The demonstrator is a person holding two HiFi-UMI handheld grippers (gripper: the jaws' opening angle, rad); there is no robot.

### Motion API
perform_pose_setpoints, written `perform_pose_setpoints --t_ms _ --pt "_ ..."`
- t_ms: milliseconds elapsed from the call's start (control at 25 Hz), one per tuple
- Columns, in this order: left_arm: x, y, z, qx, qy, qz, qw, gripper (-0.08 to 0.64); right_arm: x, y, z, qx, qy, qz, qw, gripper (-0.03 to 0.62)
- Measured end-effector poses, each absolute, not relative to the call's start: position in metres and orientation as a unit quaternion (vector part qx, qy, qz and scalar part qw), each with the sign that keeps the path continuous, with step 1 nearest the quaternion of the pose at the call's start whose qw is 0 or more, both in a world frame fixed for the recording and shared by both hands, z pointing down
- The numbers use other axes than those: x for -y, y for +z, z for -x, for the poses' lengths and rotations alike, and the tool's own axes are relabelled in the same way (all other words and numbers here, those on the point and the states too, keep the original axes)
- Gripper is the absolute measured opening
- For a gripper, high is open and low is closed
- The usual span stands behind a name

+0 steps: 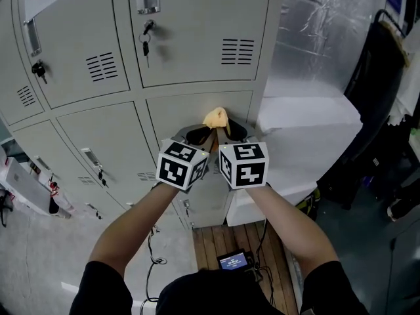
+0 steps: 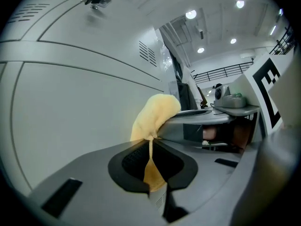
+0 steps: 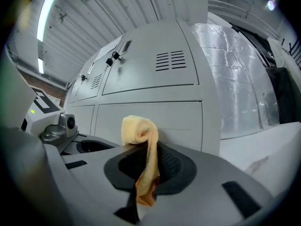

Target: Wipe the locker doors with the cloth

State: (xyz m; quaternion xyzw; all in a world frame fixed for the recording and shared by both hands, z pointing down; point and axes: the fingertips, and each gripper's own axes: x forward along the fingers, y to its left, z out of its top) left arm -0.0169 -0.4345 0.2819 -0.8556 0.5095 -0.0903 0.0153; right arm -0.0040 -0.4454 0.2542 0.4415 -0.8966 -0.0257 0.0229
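Observation:
A yellow cloth (image 1: pixel 216 118) is bunched up between my two grippers, close in front of a grey lower locker door (image 1: pixel 197 107). My left gripper (image 1: pixel 200 135) is shut on one end of it; in the left gripper view a thin strip of the cloth (image 2: pixel 157 112) runs down between the closed jaws of that gripper (image 2: pixel 150 161). Beside it, my right gripper (image 1: pixel 230 134) is shut on the other end. In the right gripper view the cloth (image 3: pixel 138 131) rolls over above the right gripper (image 3: pixel 146 173) and hangs down through it, with the locker door (image 3: pixel 155 112) just beyond.
Grey lockers fill the left and top, with keys (image 1: pixel 146 41) hanging in an upper door's lock. A white block (image 1: pixel 308 120) lies to the right, with a foil-covered wall (image 1: pixel 321 25) behind it and a dark bag (image 1: pixel 380 90). Below are wooden boards (image 1: pixel 216 241) and a small screen (image 1: pixel 234 261).

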Motion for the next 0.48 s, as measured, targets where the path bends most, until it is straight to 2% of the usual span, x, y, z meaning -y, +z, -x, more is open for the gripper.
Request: perform_pose_setpoints --t_ms 480 --pt "0.454 0.287 -0.035 -0.461 -0.101 0.881 0.021 0.035 0.465 0.260 -0.050 0.861 0.000 -0.507 0.027 0.063"
